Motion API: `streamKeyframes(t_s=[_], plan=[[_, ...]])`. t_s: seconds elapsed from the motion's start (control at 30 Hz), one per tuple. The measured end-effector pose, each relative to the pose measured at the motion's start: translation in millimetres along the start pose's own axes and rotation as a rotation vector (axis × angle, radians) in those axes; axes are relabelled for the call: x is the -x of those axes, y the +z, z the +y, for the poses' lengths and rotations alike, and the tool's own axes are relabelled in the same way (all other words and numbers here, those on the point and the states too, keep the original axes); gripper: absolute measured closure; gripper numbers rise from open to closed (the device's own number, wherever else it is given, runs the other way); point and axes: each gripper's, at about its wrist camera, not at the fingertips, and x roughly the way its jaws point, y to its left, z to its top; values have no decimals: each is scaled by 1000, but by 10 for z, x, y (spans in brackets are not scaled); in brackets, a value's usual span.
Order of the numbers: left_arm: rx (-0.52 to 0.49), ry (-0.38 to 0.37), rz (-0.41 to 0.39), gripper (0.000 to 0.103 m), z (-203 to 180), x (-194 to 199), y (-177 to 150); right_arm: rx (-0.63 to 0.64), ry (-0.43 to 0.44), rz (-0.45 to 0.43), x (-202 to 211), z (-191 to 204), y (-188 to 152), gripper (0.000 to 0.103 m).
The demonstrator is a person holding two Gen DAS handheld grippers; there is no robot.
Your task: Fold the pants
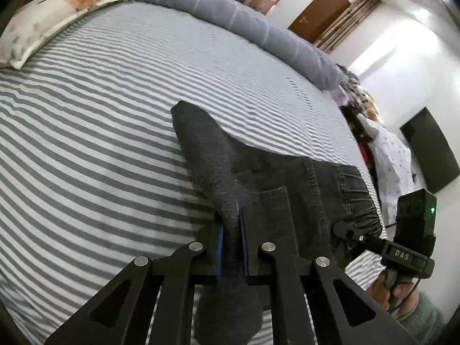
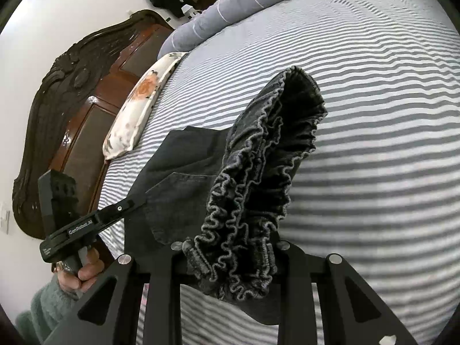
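Observation:
Dark grey denim pants (image 1: 302, 189) lie on the striped bed sheet (image 1: 100, 132). My left gripper (image 1: 231, 218) is shut on a fold of the pants' fabric, held up off the bed. In the right wrist view my right gripper (image 2: 230, 247) is shut on the gathered elastic waistband (image 2: 258, 178), which bunches up over the fingers and hides them. The rest of the pants (image 2: 178, 172) hangs to the left. Each gripper shows in the other's view: the right gripper (image 1: 345, 230) at the waistband, the left gripper (image 2: 135, 204) at the pants' edge.
A floral pillow (image 1: 51, 17) and a rolled blue-grey duvet (image 1: 235, 20) lie along the far side of the bed. A dark wooden headboard (image 2: 72, 115) stands at the left in the right wrist view. A heap of clothes (image 1: 382, 143) sits beyond the bed's right edge.

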Motion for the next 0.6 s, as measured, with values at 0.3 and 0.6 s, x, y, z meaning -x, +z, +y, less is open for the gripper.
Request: streamKeyframes(t_s=[0.3, 0.6], plan=[[-52, 233, 88, 72, 305, -488, -328, 49, -268, 51, -444, -295, -191, 48], [-194, 390, 49, 54, 169, -565, -397, 37, -319, 42, -525, -443, -288, 40]])
